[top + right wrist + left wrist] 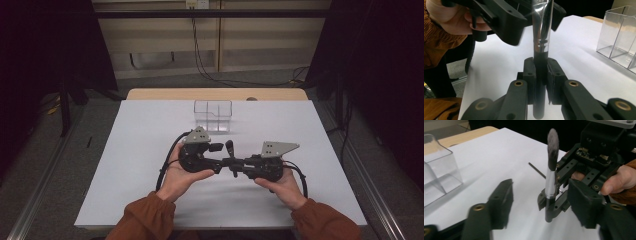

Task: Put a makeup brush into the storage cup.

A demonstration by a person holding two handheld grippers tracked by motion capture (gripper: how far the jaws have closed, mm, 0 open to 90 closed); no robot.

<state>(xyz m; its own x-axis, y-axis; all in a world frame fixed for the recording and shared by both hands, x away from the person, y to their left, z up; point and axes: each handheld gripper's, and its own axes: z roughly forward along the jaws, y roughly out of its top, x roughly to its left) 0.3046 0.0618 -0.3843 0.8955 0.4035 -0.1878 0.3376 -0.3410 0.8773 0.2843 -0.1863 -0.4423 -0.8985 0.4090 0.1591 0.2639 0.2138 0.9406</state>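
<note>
A make-up brush (230, 150) stands upright between the two grippers, with a black handle, a silver ferrule (551, 180) and dark bristles on top. My right gripper (236, 164) is shut on the black handle (540, 62) low down; its pads (529, 72) press on both sides. My left gripper (220, 157) faces it from the left and is open. Its two jaws stand either side of the brush (551, 152) without touching it. In the right gripper view the left gripper (534, 15) brackets the ferrule (541, 30) higher up. A hand holds each gripper.
A clear plastic organiser box (213, 115) with compartments stands at the far middle of the white table top (140, 165); the box (436, 170) looks empty. A thin dark rod (537, 170) lies on the table behind the brush. Black cables (167, 160) trail from the grippers.
</note>
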